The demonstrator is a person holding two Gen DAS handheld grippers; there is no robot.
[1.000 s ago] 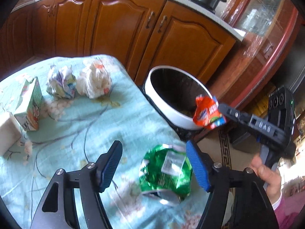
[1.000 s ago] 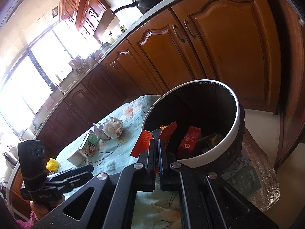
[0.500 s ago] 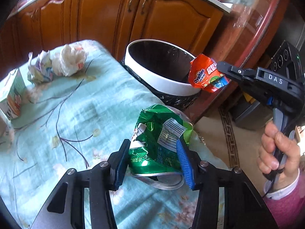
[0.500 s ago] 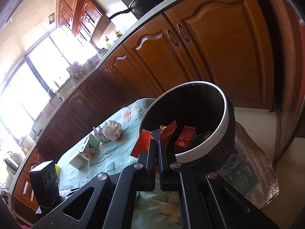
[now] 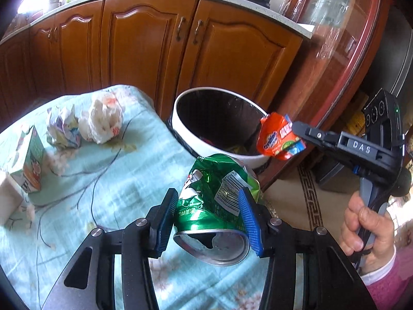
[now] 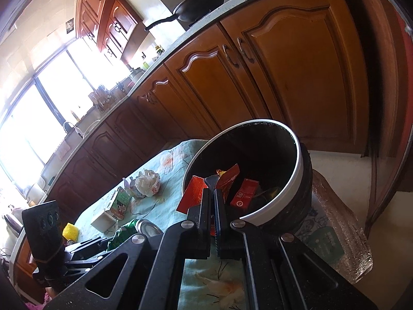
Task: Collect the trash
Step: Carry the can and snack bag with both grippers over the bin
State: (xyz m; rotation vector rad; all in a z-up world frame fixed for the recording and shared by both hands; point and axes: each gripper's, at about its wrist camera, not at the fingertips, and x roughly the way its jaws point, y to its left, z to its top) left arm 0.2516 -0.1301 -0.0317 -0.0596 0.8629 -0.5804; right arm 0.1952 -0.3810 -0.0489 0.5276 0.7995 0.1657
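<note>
- Your left hand-held gripper [image 5: 209,213] has its two blue ribbed pads [image 5: 249,221] pressed on the sides of a crushed green metal can [image 5: 215,206], so it is clamped on the can. The can's open silver end faces the camera, and the can is over the counter [image 5: 124,170] with the light blue flowered cloth, near its edge.
- Your right hand-held gripper [image 6: 212,201] has its black fingers together, with a crumpled red-orange snack wrapper [image 5: 280,137] pinched between them. In the left view the wrapper hangs at the rim of the round trash bin with white rim and black inside [image 5: 185,134], on its right side.
- Inside the bin you see a small red carton [image 6: 244,193] and other wrappers.
- On the far part of the counter lie a crumpled white plastic bag [image 5: 103,120] and a crumpled printed paper ball [image 5: 63,128], touching each other.
- A green-and-orange drink carton [image 5: 29,160] stands at the left edge, just beside a white box [image 5: 7,201].
</note>
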